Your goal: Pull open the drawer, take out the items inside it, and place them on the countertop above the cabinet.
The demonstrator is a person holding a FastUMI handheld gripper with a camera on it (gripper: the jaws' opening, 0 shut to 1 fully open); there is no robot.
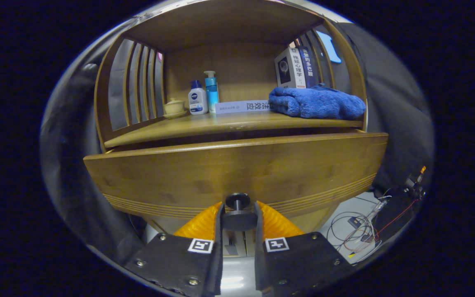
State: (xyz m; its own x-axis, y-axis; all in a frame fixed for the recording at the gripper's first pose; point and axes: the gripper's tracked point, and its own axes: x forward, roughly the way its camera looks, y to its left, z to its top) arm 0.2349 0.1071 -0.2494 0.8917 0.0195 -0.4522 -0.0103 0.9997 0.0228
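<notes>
Wooden cabinet (237, 62) filled the booth, its bench (229, 123) carrying a towel (318, 103), books (297, 68), bottles (204, 95) and a cup (174, 107). Below, the drawer (237, 173) stood slightly out, the gripper (238, 218) clenched on its knob (238, 208).

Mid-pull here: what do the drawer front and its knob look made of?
Drawer front: likely varnished wood, with visible grain, a soft sheen and grooved lines along its lower edge. Knob: dark and smooth, metal or plastic, hard to tell. The gripper has both fingers closed on it.
</notes>
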